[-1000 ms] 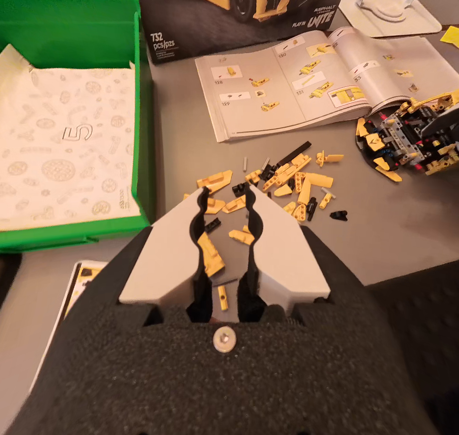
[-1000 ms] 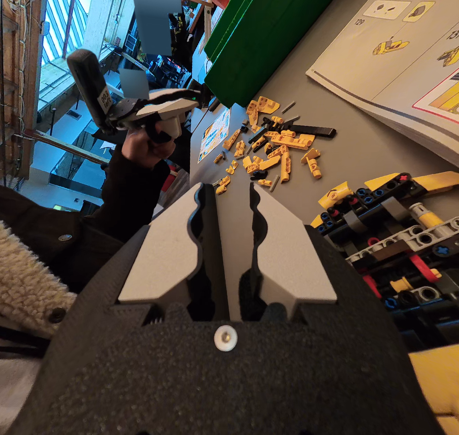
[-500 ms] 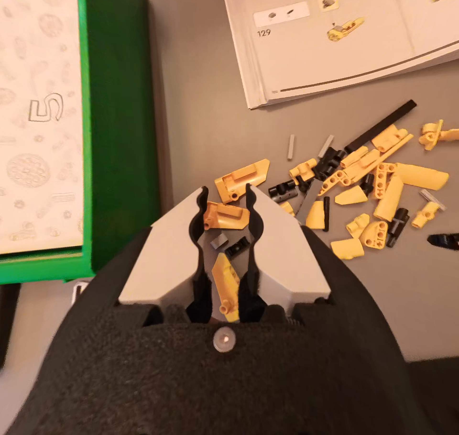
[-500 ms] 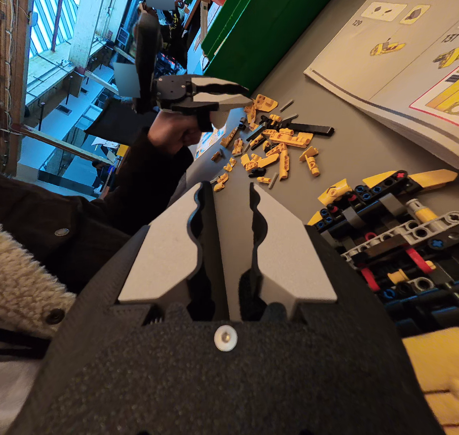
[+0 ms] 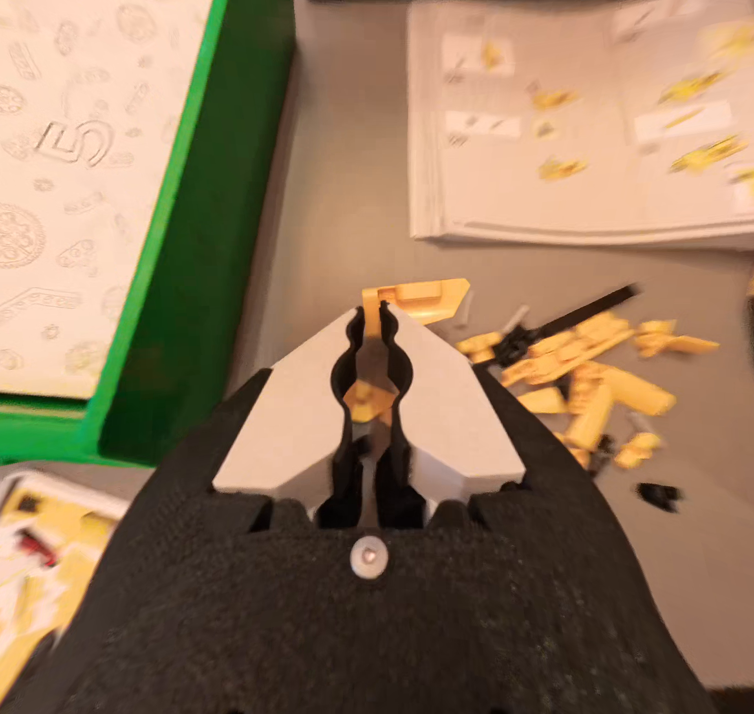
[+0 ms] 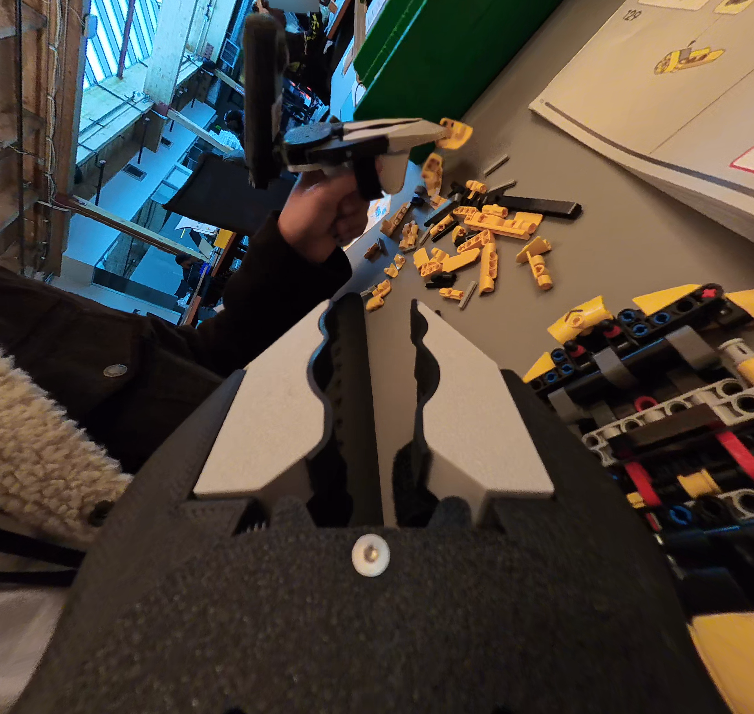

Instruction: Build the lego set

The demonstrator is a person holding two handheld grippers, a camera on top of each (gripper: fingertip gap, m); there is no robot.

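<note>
**Q:** What does the left gripper (image 5: 371, 314) hold, and how?

**A:** Its jaws are closed on a yellow panel piece (image 5: 416, 299), pinched by one edge at the very tips. The panel's long axis runs crosswise to the fingers and sticks out to the right of them. The right wrist view shows the same piece (image 6: 456, 135) lifted clear of the grey table (image 6: 612, 213), above the loose pile of parts (image 6: 469, 237).

**Q:** And the right gripper (image 6: 387, 307)?

**A:** Its jaws stand apart with nothing between them. It hovers low, just beside the partly built car model (image 6: 653, 388), which lies to its right.

**Q:** Which relation governs the coming move?

**A:** Probably the gap between panel and model. The panel lies ahead of the right gripper and above it, and well apart from the model. The left gripper is the one carrying it; the right is nearer the model. The panel likely has to travel toward the model, or be passed across.

**Q:** Where do the instructions sit?

**A:** The open booklet (image 5: 571, 123) lies beyond the pile, with the green bin (image 5: 228, 205) to its left.
</note>
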